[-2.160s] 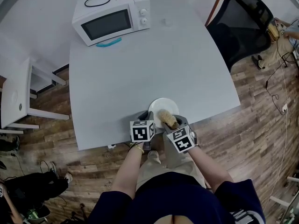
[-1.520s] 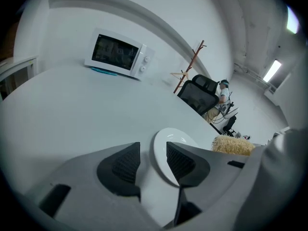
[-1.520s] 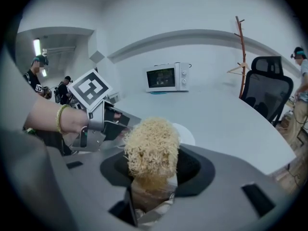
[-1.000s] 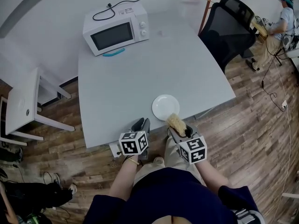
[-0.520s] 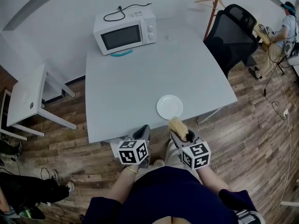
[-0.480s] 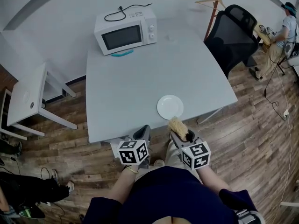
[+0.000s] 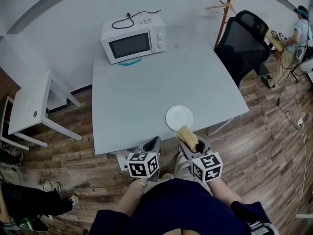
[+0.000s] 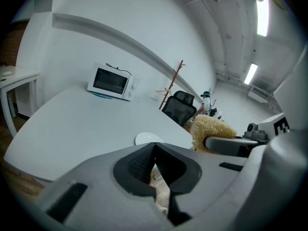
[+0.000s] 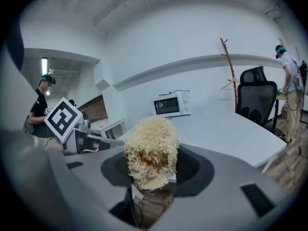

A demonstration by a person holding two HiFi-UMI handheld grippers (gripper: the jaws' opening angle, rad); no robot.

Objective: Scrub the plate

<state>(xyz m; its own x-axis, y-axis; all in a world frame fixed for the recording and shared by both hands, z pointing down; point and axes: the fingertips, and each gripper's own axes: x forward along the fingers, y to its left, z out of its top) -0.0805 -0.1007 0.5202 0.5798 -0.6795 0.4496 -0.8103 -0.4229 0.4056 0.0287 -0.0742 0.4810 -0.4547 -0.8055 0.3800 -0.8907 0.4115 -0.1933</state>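
A small white plate (image 7: pixel 179 117) lies near the front edge of the grey table (image 7: pixel 146 92); in the left gripper view the plate (image 8: pixel 148 138) shows just beyond the jaws. Both grippers hang below the table edge, close to the person's body. My left gripper (image 7: pixel 153 145) is shut with nothing between its jaws, also the left gripper (image 8: pixel 154 159) in its own view. My right gripper (image 7: pixel 188 142) is shut on a tan fibrous scrubber (image 7: pixel 187 136), and the scrubber (image 9: pixel 151 152) fills the middle of the right gripper view.
A white microwave (image 7: pixel 133 38) with a teal item (image 7: pixel 129 61) in front stands at the table's far side. A black office chair (image 7: pixel 240 38) and a wooden coat stand (image 7: pixel 226 10) sit at the right. A white side table (image 7: pixel 29 109) is at the left. A person (image 7: pixel 299 18) stands far right.
Both grippers have pulled back from the plate to below the table's front edge. The left gripper's jaws have closed empty. The plate stays on the table.
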